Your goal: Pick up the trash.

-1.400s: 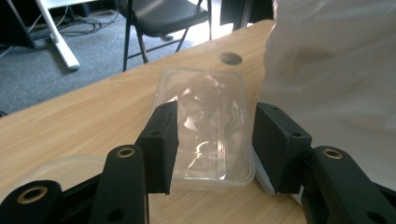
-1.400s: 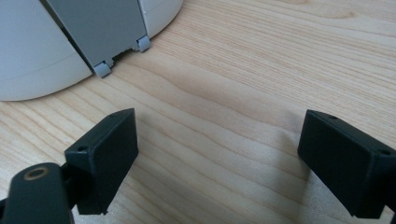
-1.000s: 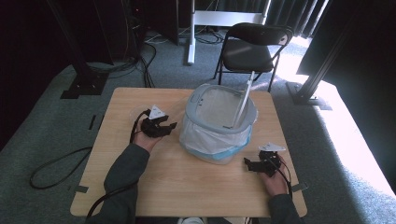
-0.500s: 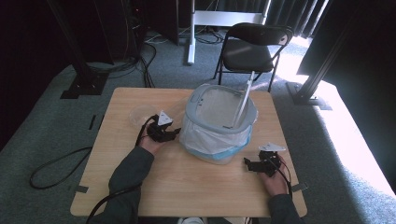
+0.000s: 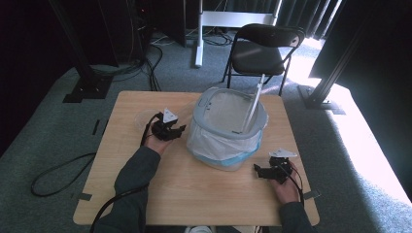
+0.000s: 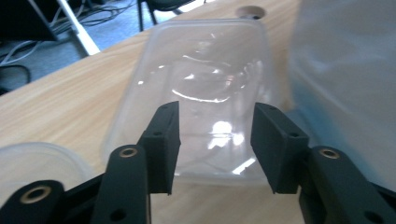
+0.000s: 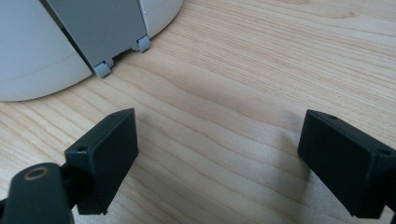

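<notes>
A clear plastic tray (image 6: 205,65) lies on the wooden table (image 5: 214,194), just left of the white bin (image 5: 228,128) with its plastic liner. My left gripper (image 6: 215,126) is open, its two jaws held over the tray's near end with nothing pinched between them. In the high view the left gripper (image 5: 180,129) points right toward the bin. My right gripper (image 7: 217,135) is wide open over bare wood near the bin's base (image 7: 42,70). Seen from above, the right gripper (image 5: 258,170) rests at the table's front right.
A round clear lid (image 6: 32,163) lies left of the tray, also visible in the high view as the lid (image 5: 141,117). The bin's liner (image 6: 345,65) rises close on the tray's right. A black chair (image 5: 265,48) stands beyond the table. A grey hinged part (image 7: 98,32) sits at the bin's foot.
My left gripper has moved a little to the right, closer to the bin and the clear tray. The right gripper has stayed where it was.
</notes>
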Available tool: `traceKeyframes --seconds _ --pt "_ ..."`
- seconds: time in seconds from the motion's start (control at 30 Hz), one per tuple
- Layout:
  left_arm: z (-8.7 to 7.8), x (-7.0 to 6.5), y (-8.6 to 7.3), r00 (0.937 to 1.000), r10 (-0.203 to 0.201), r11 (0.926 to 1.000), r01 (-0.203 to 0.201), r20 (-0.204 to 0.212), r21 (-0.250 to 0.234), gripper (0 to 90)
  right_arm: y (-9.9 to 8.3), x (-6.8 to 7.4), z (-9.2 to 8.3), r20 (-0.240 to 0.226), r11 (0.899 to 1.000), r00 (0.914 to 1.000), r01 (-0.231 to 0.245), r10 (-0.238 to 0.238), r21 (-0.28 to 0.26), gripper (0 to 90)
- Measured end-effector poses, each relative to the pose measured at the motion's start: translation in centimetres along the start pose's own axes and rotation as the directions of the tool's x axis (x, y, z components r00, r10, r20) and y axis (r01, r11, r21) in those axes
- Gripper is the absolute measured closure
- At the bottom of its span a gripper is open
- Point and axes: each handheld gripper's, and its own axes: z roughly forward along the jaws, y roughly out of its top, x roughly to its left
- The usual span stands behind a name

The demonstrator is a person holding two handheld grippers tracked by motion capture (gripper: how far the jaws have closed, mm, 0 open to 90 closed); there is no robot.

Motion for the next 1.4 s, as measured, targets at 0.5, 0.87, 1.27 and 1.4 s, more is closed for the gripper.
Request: traceKeyframes --seconds 0.5,0.87,1.27,1.4 --pt "2.4 3.0 0.8 0.9920 -0.101 0.9904 0.107 -0.076 0.087 78.3 0.0 0.0 0.0 0.000 1.000 1.0000 0.000 0.000 0.000 11.3" --pt "2.7 4.0 0.4 0.9870 -0.134 0.9868 0.141 -0.089 0.079 79.0 0.0 0.0 0.0 0.000 1.000 1.0000 0.000 0.000 0.000 11.3" --pt "3.0 5.2 0.0 0.9813 -0.179 0.9789 0.185 -0.071 0.087 85.0 0.0 0.0 0.0 0.000 1.000 1.0000 0.001 -0.001 0.000 11.3" --pt "3.1 5.6 -0.2 0.9772 -0.201 0.9755 0.206 -0.069 0.078 85.9 0.0 0.0 0.0 0.001 1.000 1.0000 0.000 0.000 0.000 11.3"
